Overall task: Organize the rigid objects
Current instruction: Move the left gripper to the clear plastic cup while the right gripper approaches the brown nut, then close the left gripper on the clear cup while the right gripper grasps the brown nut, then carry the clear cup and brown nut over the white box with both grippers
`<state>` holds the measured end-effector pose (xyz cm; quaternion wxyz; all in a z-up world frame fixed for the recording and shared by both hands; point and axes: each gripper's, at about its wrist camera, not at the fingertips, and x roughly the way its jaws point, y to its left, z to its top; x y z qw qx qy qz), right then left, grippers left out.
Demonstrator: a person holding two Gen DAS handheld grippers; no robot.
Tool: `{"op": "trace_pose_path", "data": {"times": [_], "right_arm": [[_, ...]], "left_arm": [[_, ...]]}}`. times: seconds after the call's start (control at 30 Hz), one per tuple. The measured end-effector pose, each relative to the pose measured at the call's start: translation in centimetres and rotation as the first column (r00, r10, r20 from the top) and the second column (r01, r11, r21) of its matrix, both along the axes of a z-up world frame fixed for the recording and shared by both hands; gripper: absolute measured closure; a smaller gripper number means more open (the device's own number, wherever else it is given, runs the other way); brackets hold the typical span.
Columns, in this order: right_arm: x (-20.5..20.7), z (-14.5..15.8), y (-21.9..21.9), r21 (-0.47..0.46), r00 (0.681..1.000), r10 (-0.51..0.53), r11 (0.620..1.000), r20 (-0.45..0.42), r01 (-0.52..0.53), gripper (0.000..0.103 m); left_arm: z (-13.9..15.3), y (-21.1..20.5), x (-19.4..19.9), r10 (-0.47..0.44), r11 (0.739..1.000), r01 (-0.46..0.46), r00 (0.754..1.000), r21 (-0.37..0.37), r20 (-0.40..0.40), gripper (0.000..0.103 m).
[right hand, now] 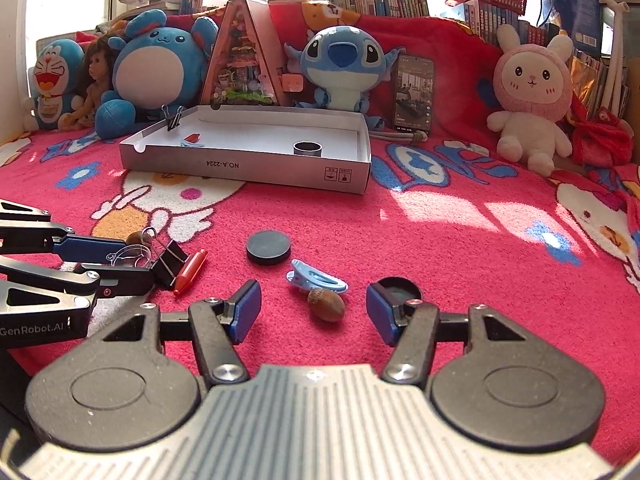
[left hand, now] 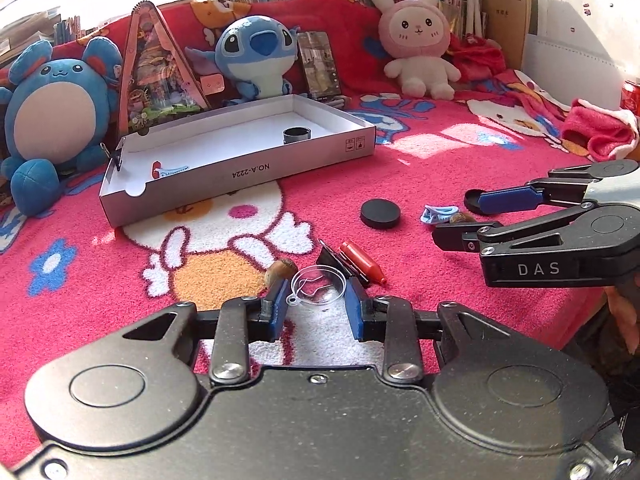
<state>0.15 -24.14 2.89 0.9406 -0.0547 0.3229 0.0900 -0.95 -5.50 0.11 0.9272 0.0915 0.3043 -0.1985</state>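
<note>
The left gripper (left hand: 316, 304) has its blue pads on either side of a small clear plastic cup (left hand: 318, 286), jaws narrowed around it; the right pad looks pressed to its rim, but I cannot tell if the left pad touches. Just past its tips lie a nut (left hand: 280, 271), a black binder clip (left hand: 340, 261) and a red cap (left hand: 362, 263).

The right gripper (right hand: 312, 310) stands apart, holding nothing; a second nut (right hand: 326, 305) lies between its pads, a blue clip (right hand: 318, 278) just ahead, a black disc (right hand: 268, 247) further on.

The white box (right hand: 248, 168) well ahead reads "NO.A-2224". The right gripper is marked "DAS", the left "GenRobot.AI".
</note>
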Motion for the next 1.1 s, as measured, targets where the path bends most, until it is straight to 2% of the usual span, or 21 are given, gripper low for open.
{"op": "trace_pose_path", "data": {"times": [0.13,0.3,0.47,0.67,0.9,1.1], "right_arm": [[0.3,-0.1,-0.3,0.018,1.000,-0.018,1.000,-0.012,0.018,0.045],[0.6,-0.5,-0.4,-0.005,0.998,-0.055,0.998,-0.017,0.055,0.067],[0.6,-0.5,-0.5,0.007,0.998,-0.068,0.998,-0.010,0.068,0.080],[0.3,0.3,-0.2,0.010,0.997,-0.069,0.998,0.034,0.069,0.080],[1.0,1.0,0.2,0.012,0.997,-0.059,0.998,0.052,0.058,0.080],[2.7,1.4,1.0,0.050,0.997,-0.052,0.998,0.064,0.049,0.080]], "left_arm": [[0.4,0.4,0.0,0.007,1.000,-0.007,1.000,-0.015,0.005,0.074],[0.9,1.0,0.1,0.019,0.999,-0.019,1.000,-0.031,0.009,0.074],[1.3,1.3,0.4,0.033,0.999,-0.033,0.999,-0.036,0.016,0.074],[1.7,2.2,1.4,0.079,0.995,-0.078,0.997,-0.061,0.005,0.074],[2.7,3.1,3.0,0.119,0.991,-0.117,0.993,-0.072,0.026,0.074],[3.7,3.9,5.0,0.171,0.983,-0.165,0.983,-0.084,0.064,0.074]]}}
